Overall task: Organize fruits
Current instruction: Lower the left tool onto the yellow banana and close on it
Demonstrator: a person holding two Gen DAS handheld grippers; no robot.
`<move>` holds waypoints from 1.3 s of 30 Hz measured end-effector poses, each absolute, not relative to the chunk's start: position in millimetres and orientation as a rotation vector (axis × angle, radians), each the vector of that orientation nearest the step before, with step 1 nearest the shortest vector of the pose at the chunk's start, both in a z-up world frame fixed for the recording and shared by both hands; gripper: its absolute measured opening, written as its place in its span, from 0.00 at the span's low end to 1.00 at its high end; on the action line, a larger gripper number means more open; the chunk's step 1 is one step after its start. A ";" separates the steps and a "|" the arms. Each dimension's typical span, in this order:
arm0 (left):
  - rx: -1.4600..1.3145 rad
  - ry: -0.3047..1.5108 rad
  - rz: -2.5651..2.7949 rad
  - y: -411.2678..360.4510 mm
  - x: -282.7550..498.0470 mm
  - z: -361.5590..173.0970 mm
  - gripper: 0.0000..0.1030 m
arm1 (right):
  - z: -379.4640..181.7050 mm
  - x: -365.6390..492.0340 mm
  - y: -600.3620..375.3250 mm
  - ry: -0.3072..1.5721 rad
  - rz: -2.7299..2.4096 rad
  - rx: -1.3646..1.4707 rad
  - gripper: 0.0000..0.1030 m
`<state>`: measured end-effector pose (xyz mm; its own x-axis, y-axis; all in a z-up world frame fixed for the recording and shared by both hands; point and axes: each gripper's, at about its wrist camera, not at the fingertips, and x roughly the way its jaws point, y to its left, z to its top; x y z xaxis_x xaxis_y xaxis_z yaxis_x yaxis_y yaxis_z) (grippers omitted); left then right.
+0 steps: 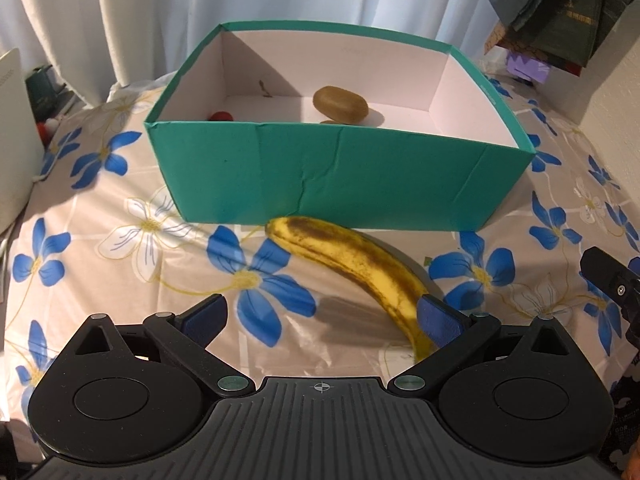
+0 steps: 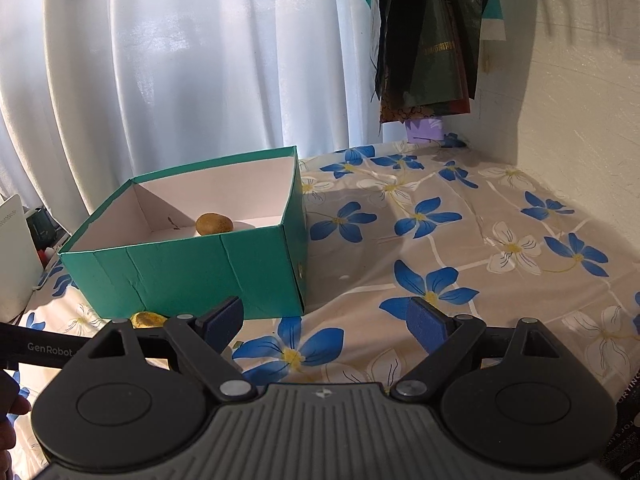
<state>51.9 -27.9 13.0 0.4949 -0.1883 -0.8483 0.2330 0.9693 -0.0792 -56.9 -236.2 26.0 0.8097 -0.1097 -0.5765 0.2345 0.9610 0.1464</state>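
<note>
A teal cardboard box (image 1: 340, 176) stands open on the flowered cloth. Inside it lie a brown kiwi (image 1: 340, 105) and a small red fruit (image 1: 221, 116), half hidden by the front wall. A spotted yellow banana (image 1: 360, 264) lies on the cloth in front of the box. Its near end runs in between the jaws of my left gripper (image 1: 322, 312), close to the right finger; the jaws are wide open and not pressing on it. In the right wrist view, the box (image 2: 192, 276) with the kiwi (image 2: 214, 224) is to the left of my right gripper (image 2: 325, 312), which is open and holds nothing.
White curtains (image 2: 180, 80) hang behind the table. Dark bags (image 2: 428, 40) hang at the back right beside a wall (image 2: 580, 100). A white appliance (image 1: 12, 140) stands at the left edge. Flowered cloth (image 2: 460, 240) stretches to the right of the box.
</note>
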 end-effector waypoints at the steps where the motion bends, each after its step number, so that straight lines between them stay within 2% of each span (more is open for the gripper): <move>1: 0.045 1.025 -0.260 -29.9 51.9 12.9 1.00 | 26.0 -58.4 -236.3 0.601 -0.183 0.215 0.86; 19: 0.096 1.007 -0.095 -81.1 70.6 18.3 1.00 | 24.5 -70.5 -252.7 0.610 -0.163 0.224 0.86; 32: 0.101 1.053 0.130 -117.3 91.4 -9.8 1.00 | 20.3 -69.0 -275.2 0.700 -0.163 0.159 0.86; 39: 0.059 1.094 0.151 -117.8 92.2 -23.8 0.89 | 23.8 -64.4 -274.1 0.720 -0.139 0.112 0.86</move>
